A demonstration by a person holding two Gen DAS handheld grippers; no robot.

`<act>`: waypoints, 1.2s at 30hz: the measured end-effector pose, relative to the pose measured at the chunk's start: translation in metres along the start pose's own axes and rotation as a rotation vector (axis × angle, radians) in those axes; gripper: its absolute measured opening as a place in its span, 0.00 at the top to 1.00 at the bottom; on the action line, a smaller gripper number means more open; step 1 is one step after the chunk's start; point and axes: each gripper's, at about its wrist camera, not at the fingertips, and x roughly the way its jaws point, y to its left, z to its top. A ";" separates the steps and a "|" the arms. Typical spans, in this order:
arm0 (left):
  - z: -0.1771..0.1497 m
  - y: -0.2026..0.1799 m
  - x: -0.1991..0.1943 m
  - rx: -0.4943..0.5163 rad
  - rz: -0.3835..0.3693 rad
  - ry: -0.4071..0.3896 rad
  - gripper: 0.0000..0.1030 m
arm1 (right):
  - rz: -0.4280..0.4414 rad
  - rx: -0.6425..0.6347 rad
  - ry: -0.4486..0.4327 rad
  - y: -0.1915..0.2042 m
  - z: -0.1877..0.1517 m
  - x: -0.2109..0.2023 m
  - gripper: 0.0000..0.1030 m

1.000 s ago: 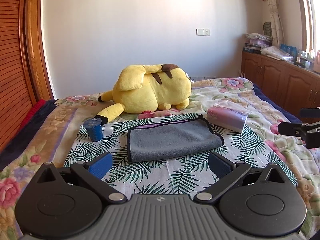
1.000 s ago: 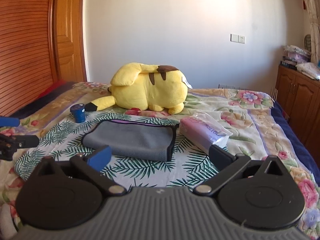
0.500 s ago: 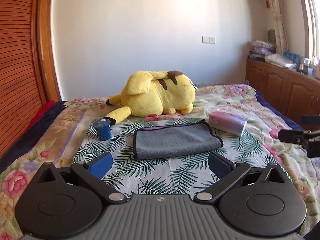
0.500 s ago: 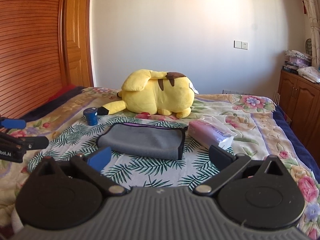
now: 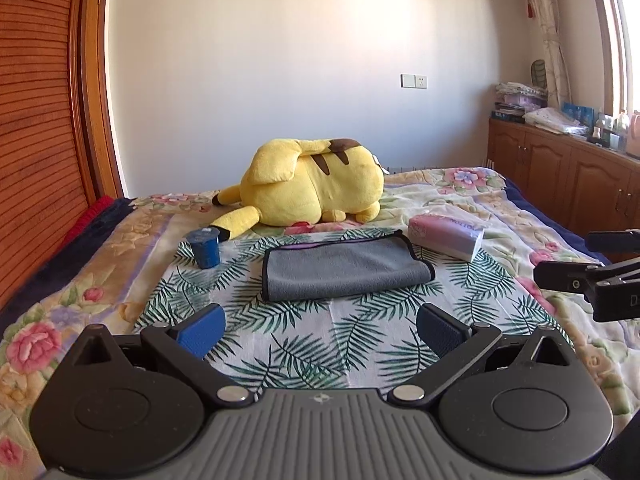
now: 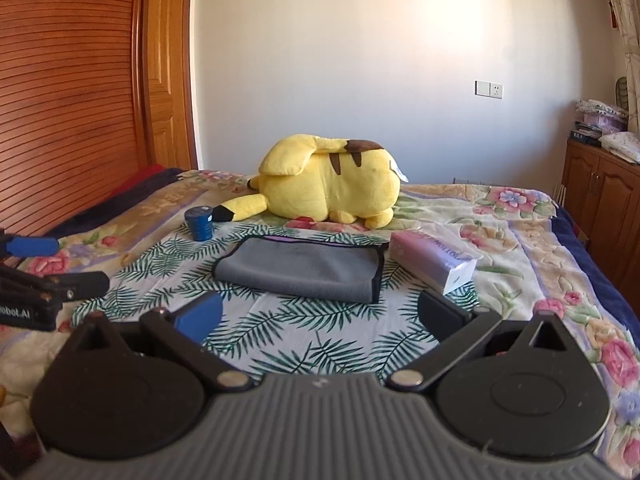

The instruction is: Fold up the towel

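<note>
The left tool [image 5: 318, 330] hangs over the near part of the bed with its two blue-padded fingers [image 5: 200, 330] spread wide and nothing between them; the right tool [image 6: 318, 316] is in the same posture, fingers wide apart and empty (one pad shows blue, the other reads dark in shadow). Each tool shows at the edge of the other's view: the right one enters the left wrist view from the right side, and the left one enters the right wrist view from the left side, both clear of the cloth.

Ahead of both tools, well apart from the fingertips, the grey towel [image 5: 344, 266] lies flat on a palm-leaf cloth [image 5: 320, 332] that covers the middle of the flowered bed [image 5: 532, 208]; it is already doubled over, with a dark bound edge along its right side and a thin purple strip showing at its far edge. A small blue cup [image 5: 205, 247] stands upright to the left of the towel, apart from it; a pink tissue pack [image 5: 446, 236] lies just beside the towel's far right corner (whether they touch I cannot tell). Behind the towel a yellow plush toy [image 5: 316, 190] lies on its side, its black-tipped tail reaching toward the cup. Wooden cabinets [image 5: 568, 184] line the right wall.
</note>
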 end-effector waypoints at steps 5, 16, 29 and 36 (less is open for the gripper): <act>-0.013 -0.002 0.000 0.004 0.008 0.011 0.16 | 0.003 0.006 0.004 0.004 -0.008 -0.002 0.00; -0.033 0.001 0.008 -0.028 0.014 0.043 0.16 | -0.017 -0.013 0.023 0.011 -0.028 0.002 0.00; -0.043 0.010 0.009 -0.073 0.058 0.011 0.16 | -0.045 0.010 0.002 0.005 -0.040 0.005 0.00; -0.042 0.010 0.004 -0.056 0.069 -0.022 0.16 | -0.058 0.042 -0.016 -0.001 -0.041 0.003 0.00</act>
